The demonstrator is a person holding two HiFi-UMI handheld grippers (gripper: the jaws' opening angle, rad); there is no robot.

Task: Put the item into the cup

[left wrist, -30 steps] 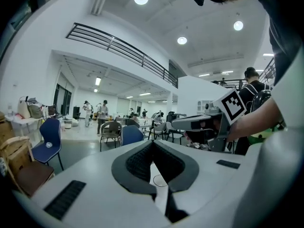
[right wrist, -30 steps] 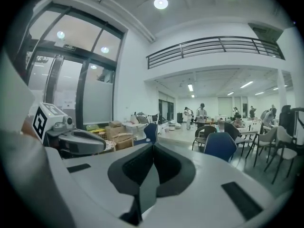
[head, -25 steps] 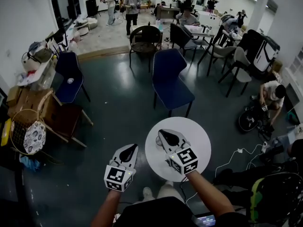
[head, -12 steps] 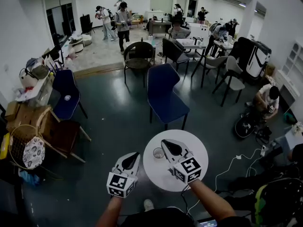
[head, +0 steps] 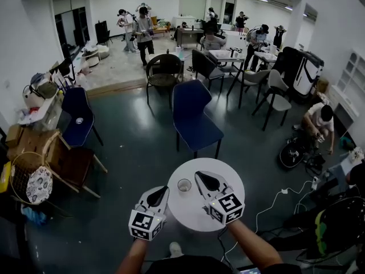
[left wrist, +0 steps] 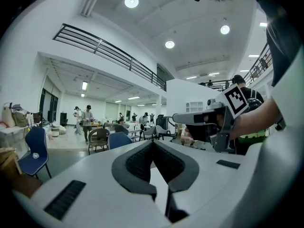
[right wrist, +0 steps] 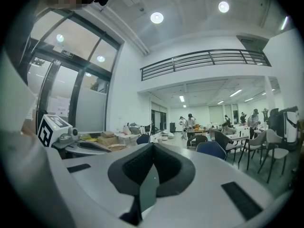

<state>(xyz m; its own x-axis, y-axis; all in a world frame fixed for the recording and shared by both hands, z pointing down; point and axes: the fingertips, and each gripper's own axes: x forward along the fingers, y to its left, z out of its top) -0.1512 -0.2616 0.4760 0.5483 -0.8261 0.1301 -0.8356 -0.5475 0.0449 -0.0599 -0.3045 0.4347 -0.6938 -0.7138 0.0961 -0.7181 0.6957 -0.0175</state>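
Left of frame, head view: a dark blue chair [head: 77, 116] stands on the grey floor, with a wooden chair [head: 74, 153] just below it.

Lower centre-left: the left gripper [head: 162, 189] is held off the left edge of the round white table [head: 228, 173], tips toward the table. In the left gripper view, the left gripper [left wrist: 153, 142] has its jaws together, the dark pads meeting at the tips, with nothing between them.

Centre: the cup [head: 184, 185] stands upright on the left part of the table, between the two grippers and near both, touching neither. Its inside is too small to make out.

Centre-right: the right gripper [head: 199, 174] is over the table, just right of the cup, tips toward the upper left. In the right gripper view, the right gripper [right wrist: 153, 145] has its jaws closed tip to tip. A narrow grey-green strip [right wrist: 145, 189] shows in the slot below the tips. Whether this is the item cannot be told.

Upper centre: a blue chair [head: 194, 116] stands beyond the table.

Right of frame: a white cable [head: 274, 196] lies on the floor beside the table, and a person [head: 319, 121] crouches well apart from it.
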